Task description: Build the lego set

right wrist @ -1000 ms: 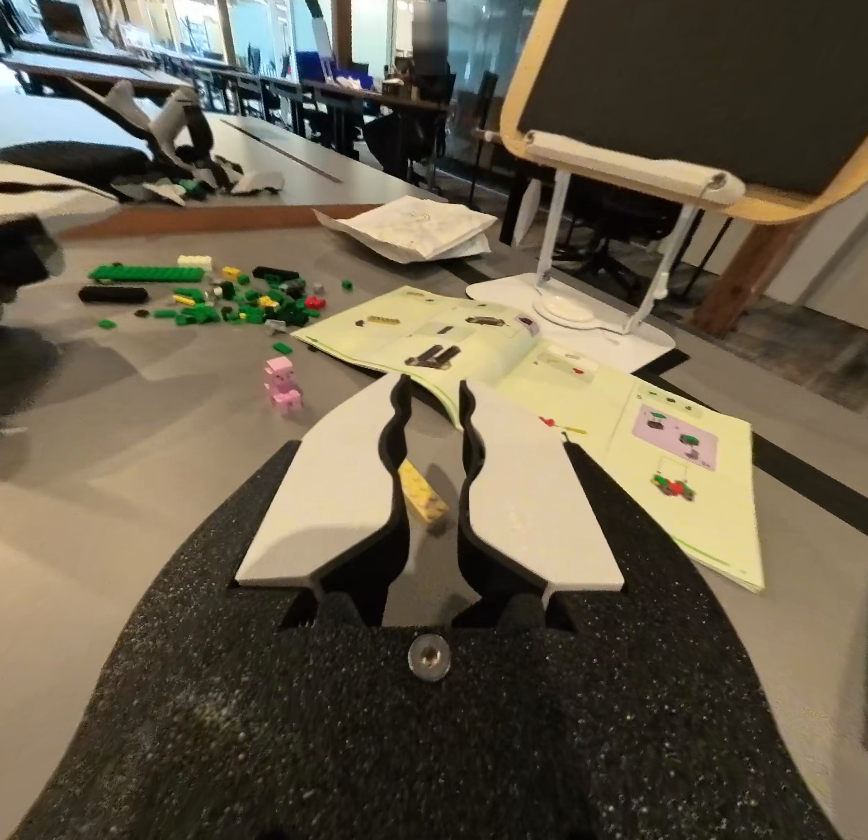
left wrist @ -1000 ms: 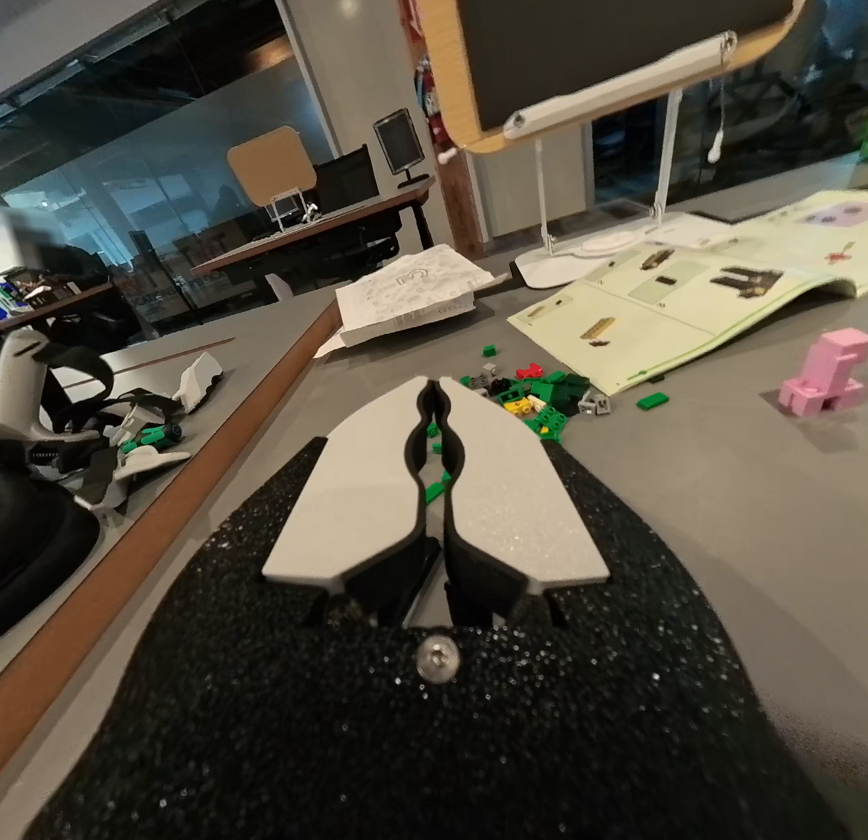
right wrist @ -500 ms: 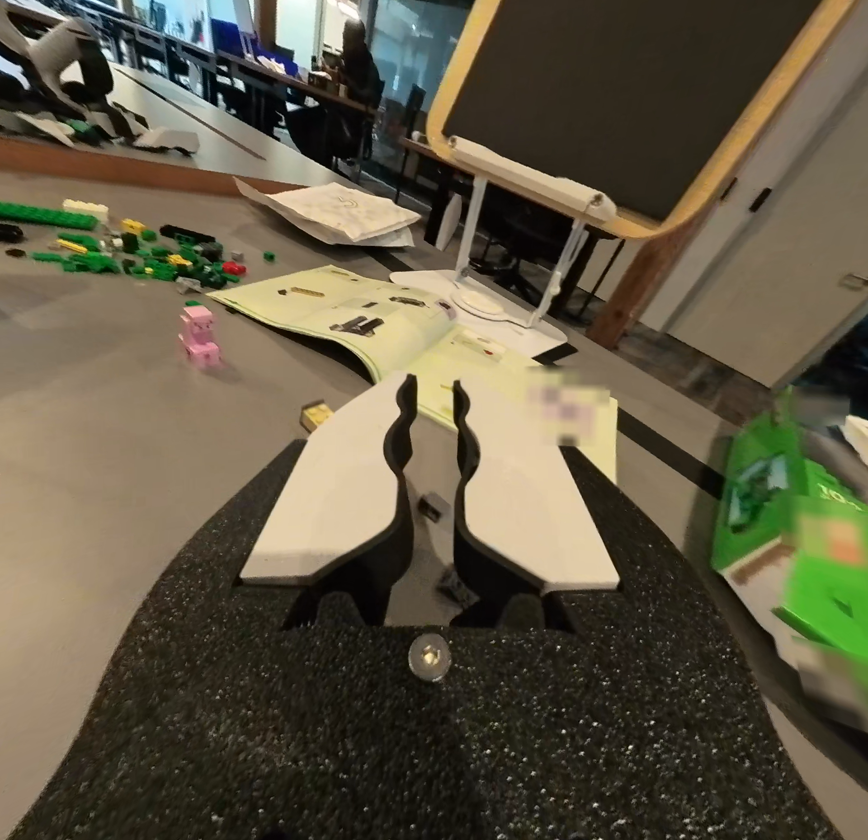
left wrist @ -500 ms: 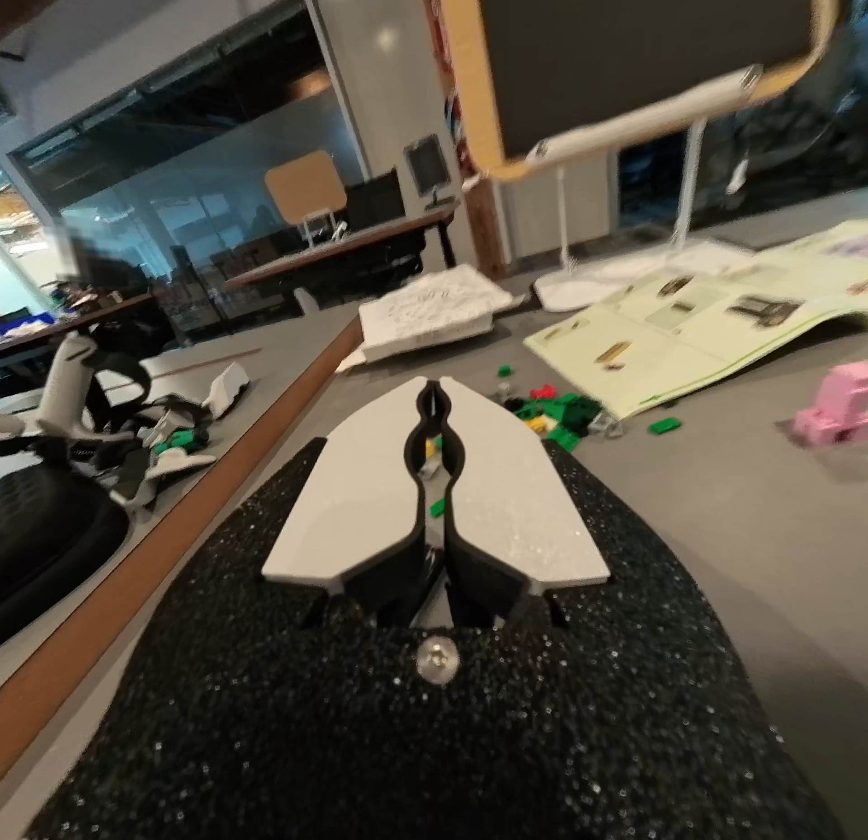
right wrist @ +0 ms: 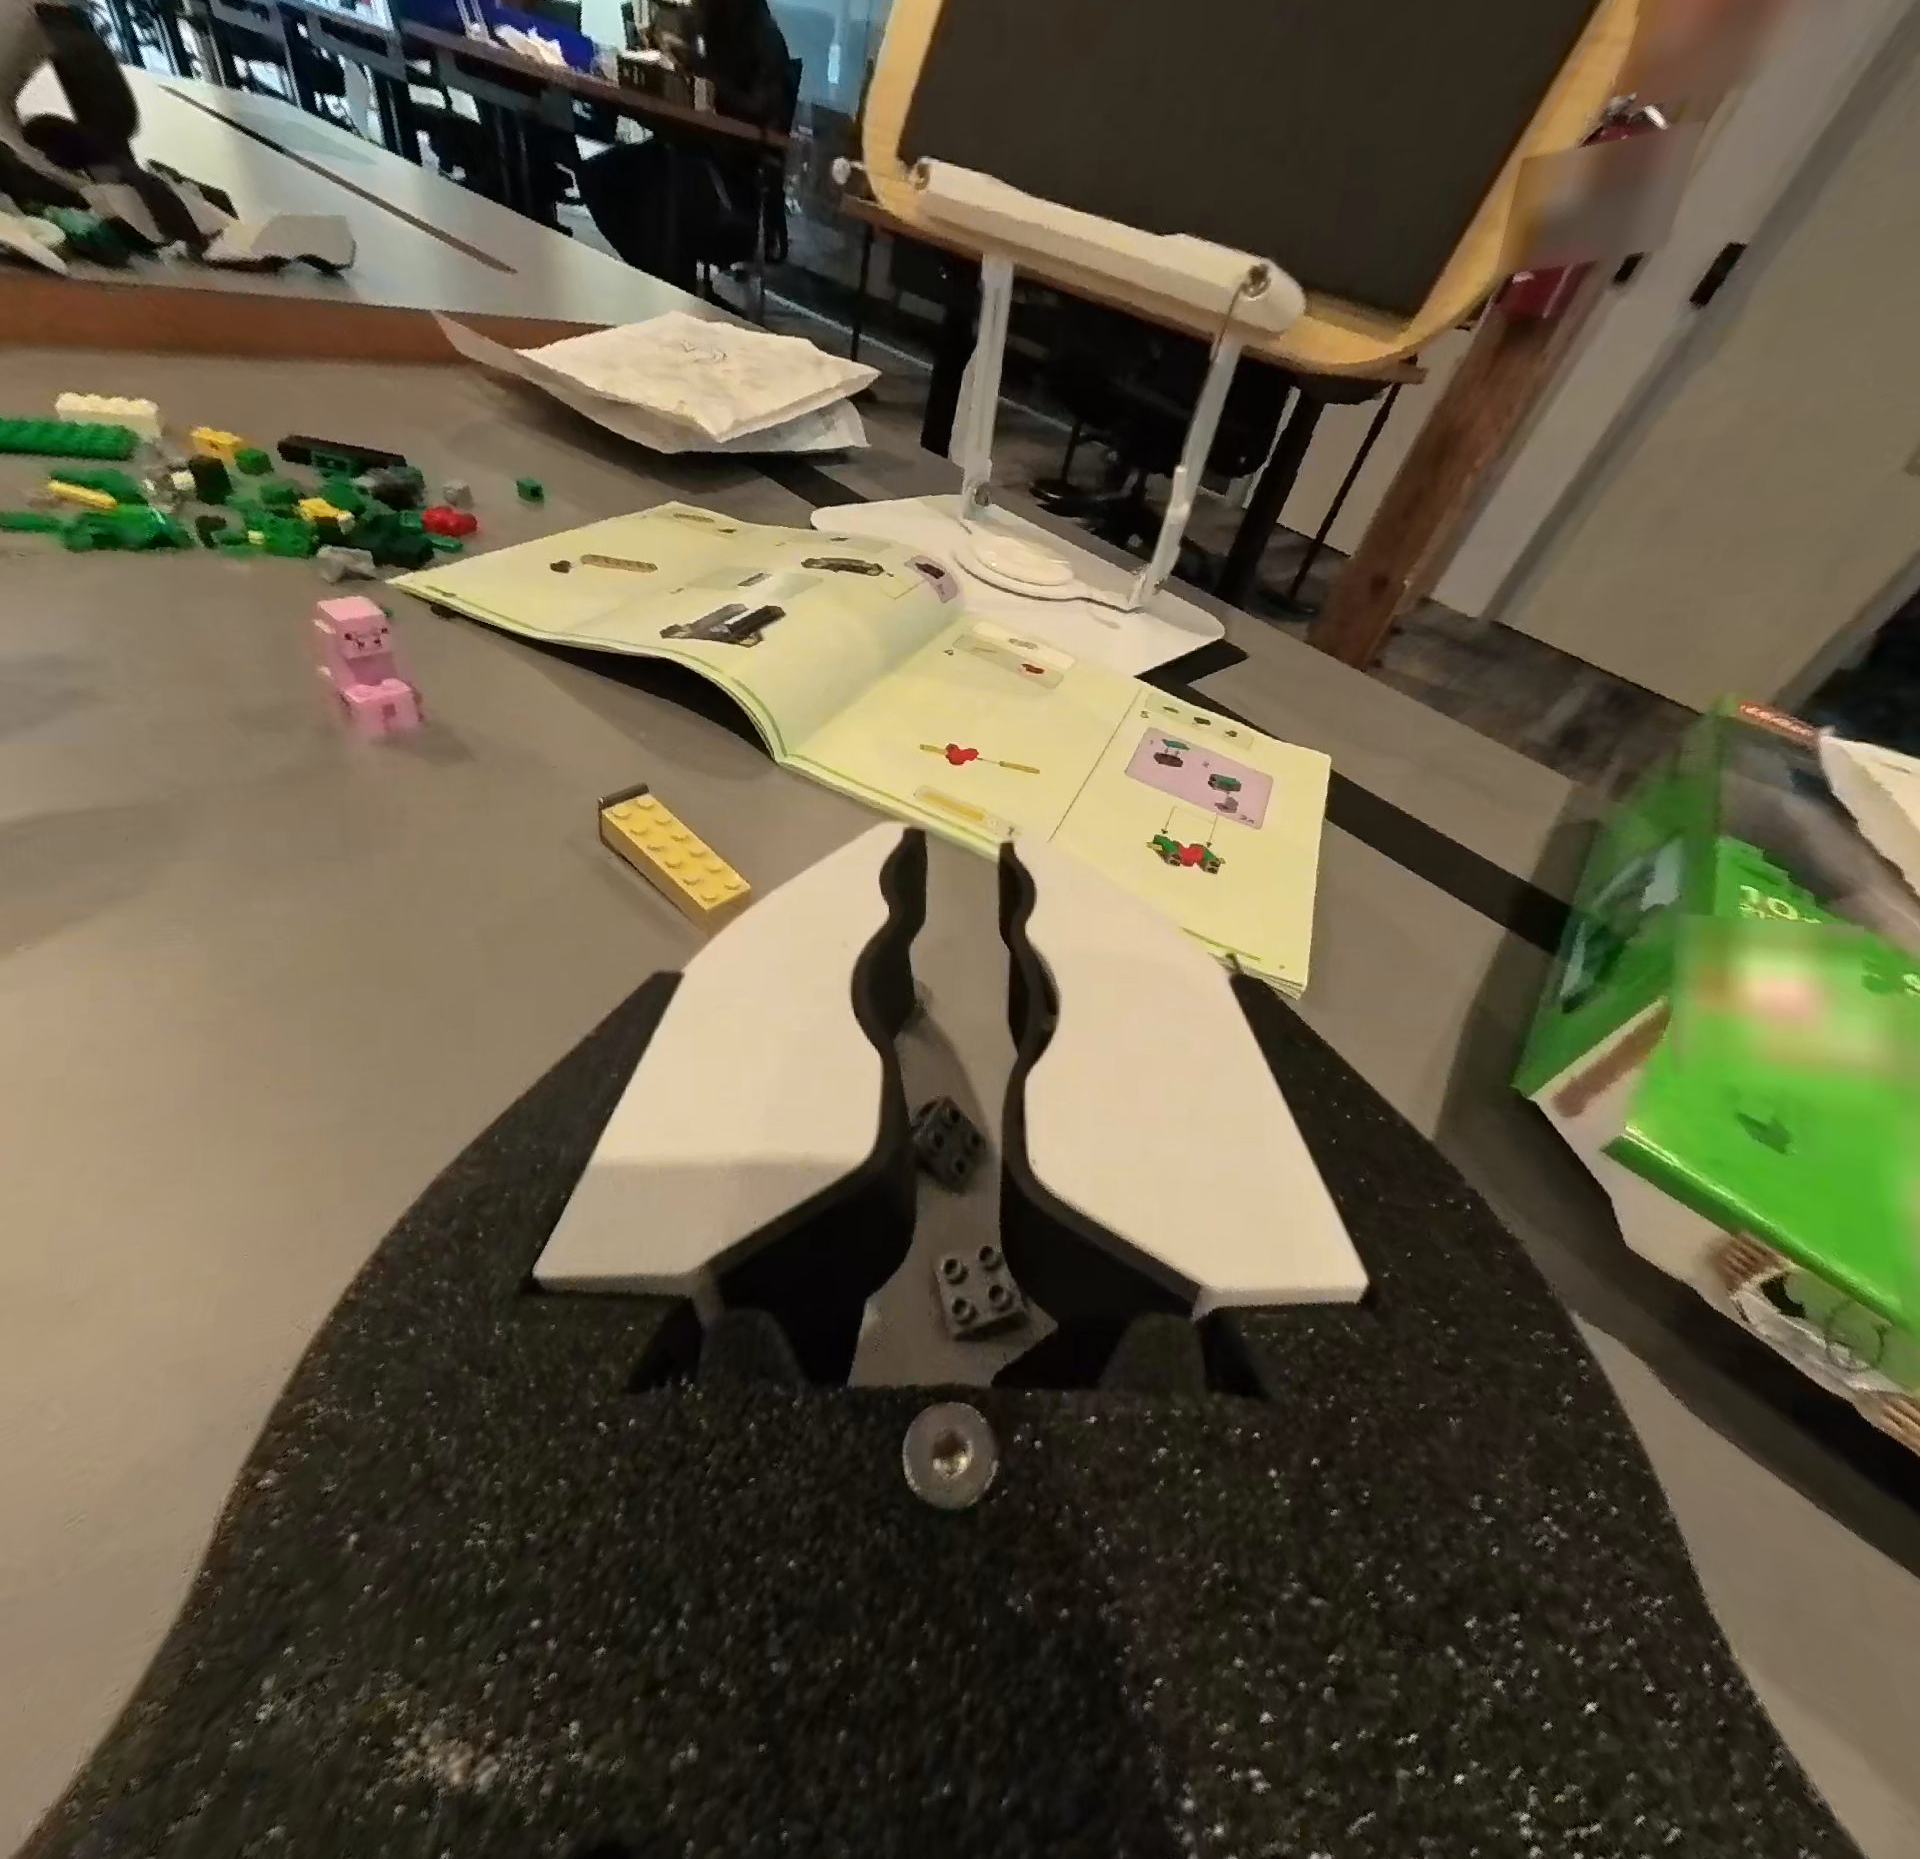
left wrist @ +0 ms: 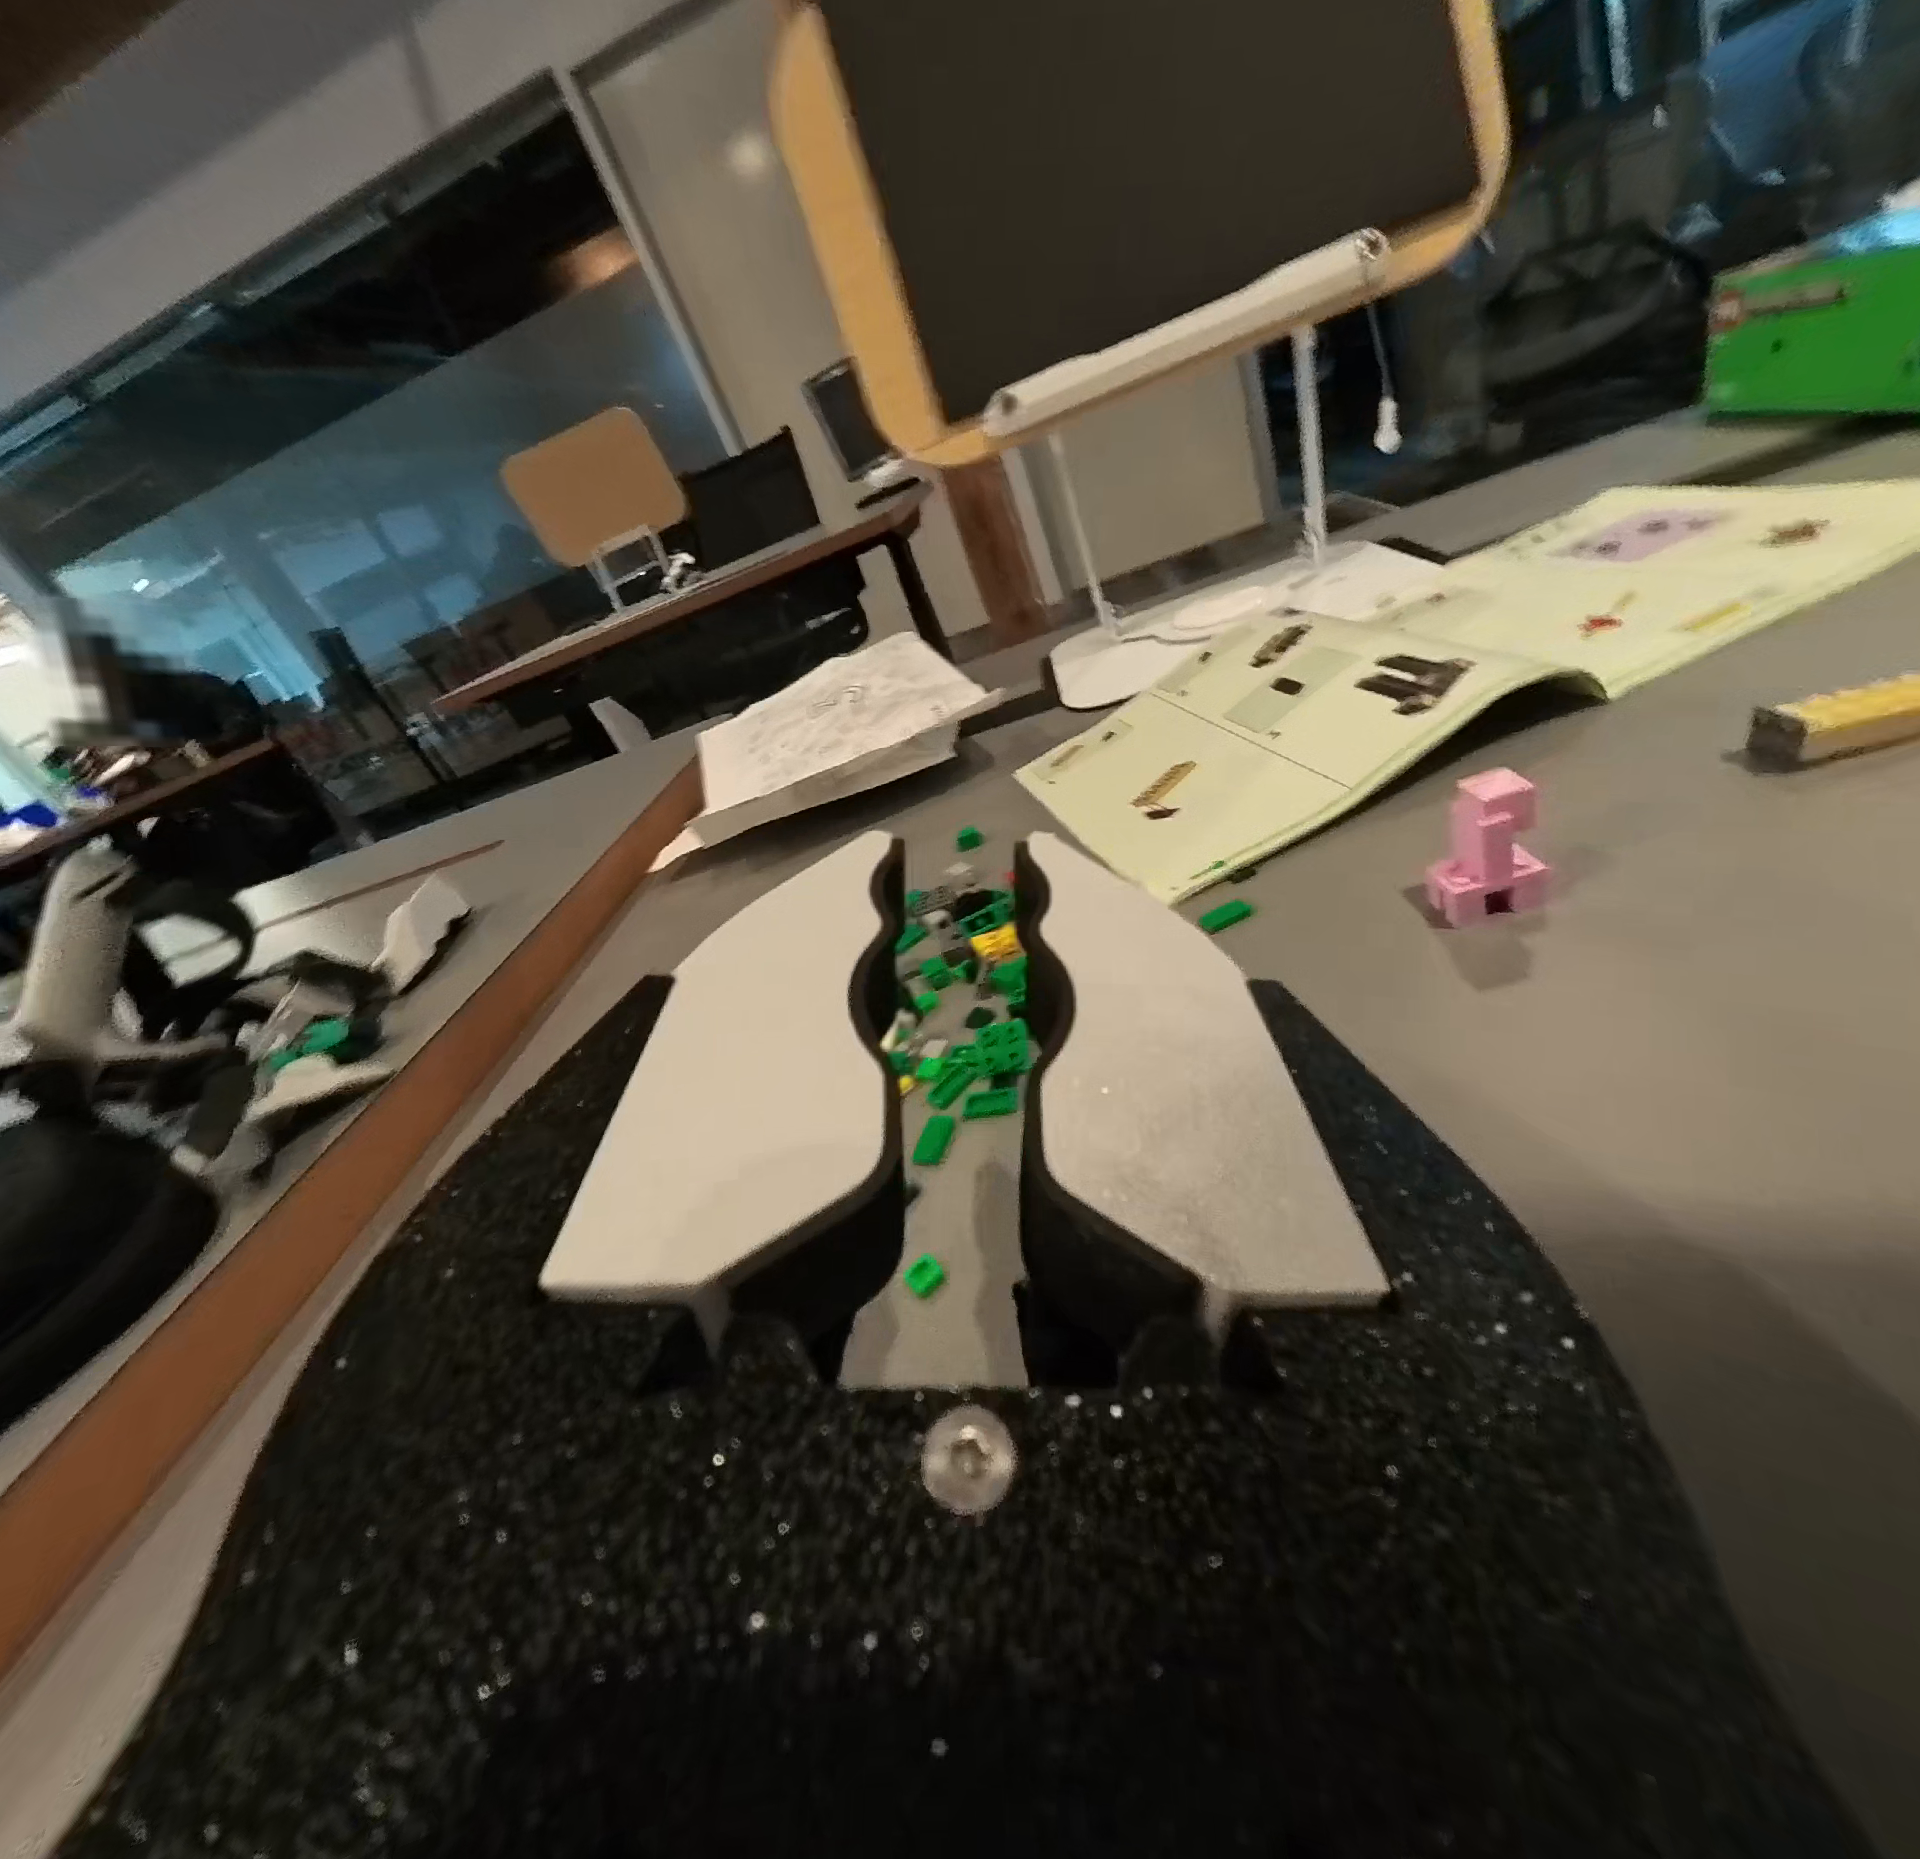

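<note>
My left gripper (left wrist: 958, 859) is parted a little and holds nothing; through the gap I look down on the pile of loose bricks (left wrist: 961, 1020), mostly green with a yellow one among them, lying on the grey table (left wrist: 1558, 1134). My right gripper (right wrist: 961, 853) is also slightly open and empty, with two dark grey 2x2 bricks (right wrist: 971, 1290) on the table between its fingers. Just to its left lies the yellow plate (right wrist: 673, 864). Farther off stand the pink pig figure (right wrist: 364, 666), the open instruction booklet (right wrist: 883, 666) and the green set box (right wrist: 1745, 1030).

The risk, I judge, is on the left: the pile is dense, so closing here could pinch two pieces together or scatter the small green plates. On the right, the grey bricks sit well back toward the finger roots, so a close now could clip a corner and flick one away.

A second ago my left gripper was shut and farther from the pile; it has since opened and moved over it. My right gripper then straddled the yellow plate, and has now swung right to the grey bricks.
</note>
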{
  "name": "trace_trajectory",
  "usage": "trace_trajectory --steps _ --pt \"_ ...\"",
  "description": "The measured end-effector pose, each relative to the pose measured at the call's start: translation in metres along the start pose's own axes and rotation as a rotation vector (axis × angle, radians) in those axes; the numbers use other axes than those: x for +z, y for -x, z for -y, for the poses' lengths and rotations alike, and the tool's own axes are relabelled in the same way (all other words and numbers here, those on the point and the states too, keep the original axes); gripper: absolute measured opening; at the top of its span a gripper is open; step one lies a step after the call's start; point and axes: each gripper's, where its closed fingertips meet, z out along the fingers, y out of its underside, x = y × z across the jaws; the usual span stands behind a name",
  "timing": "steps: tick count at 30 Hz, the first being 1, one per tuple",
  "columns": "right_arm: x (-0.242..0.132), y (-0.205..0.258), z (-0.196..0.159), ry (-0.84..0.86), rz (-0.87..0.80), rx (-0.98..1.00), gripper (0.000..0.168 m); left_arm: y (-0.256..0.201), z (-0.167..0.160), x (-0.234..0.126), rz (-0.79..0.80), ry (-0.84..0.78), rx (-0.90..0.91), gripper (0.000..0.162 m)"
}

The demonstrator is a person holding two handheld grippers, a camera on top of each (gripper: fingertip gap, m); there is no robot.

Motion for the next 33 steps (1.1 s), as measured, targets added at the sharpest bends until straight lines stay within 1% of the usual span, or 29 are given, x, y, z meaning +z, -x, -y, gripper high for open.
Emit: trace_trajectory --steps 6,9,12,15,18,21,25,28,30,33 --pt "0.003 0.009 -0.002 0.019 0.026 -0.043 0.012 0.033 -0.007 -0.011 0.095 -0.008 -0.115 0.015" --pt "0.005 0.015 -0.002 0.024 0.046 -0.074 0.012 0.052 -0.01 -0.011 0.134 -0.013 -0.123 0.016" --pt "0.007 0.018 -0.003 0.033 0.045 -0.112 0.012 0.08 -0.017 -0.005 0.184 0.008 -0.134 0.015" --pt "0.009 0.02 -0.003 0.032 0.032 -0.134 0.012 0.105 -0.027 0.007 0.193 0.043 -0.217 0.012" --pt "0.011 0.023 -0.001 0.031 0.008 -0.167 0.012 0.133 -0.024 0.021 0.247 0.0 -0.26 0.009" --pt "0.014 0.025 -0.001 0.037 -0.017 -0.22 0.012 0.15 -0.023 0.042 0.278 0.009 -0.208 0.008" --pt "0.018 0.028 -0.005 0.058 -0.004 -0.237 0.011 0.159 -0.023 0.062 0.251 -0.003 -0.142 0.005" --pt "0.019 0.027 -0.007 0.065 0.0 -0.222 0.011 0.156 -0.035 0.061 0.214 0.0 -0.109 0.001" --pt "0.02 0.026 -0.008 0.068 0.005 -0.215 0.011 0.156 -0.036 0.059 0.201 -0.002 -0.115 0.0" --pt "0.023 0.028 -0.01 0.079 0.011 -0.225 0.011 0.163 -0.035 0.054 0.235 -0.014 -0.102 0.0"
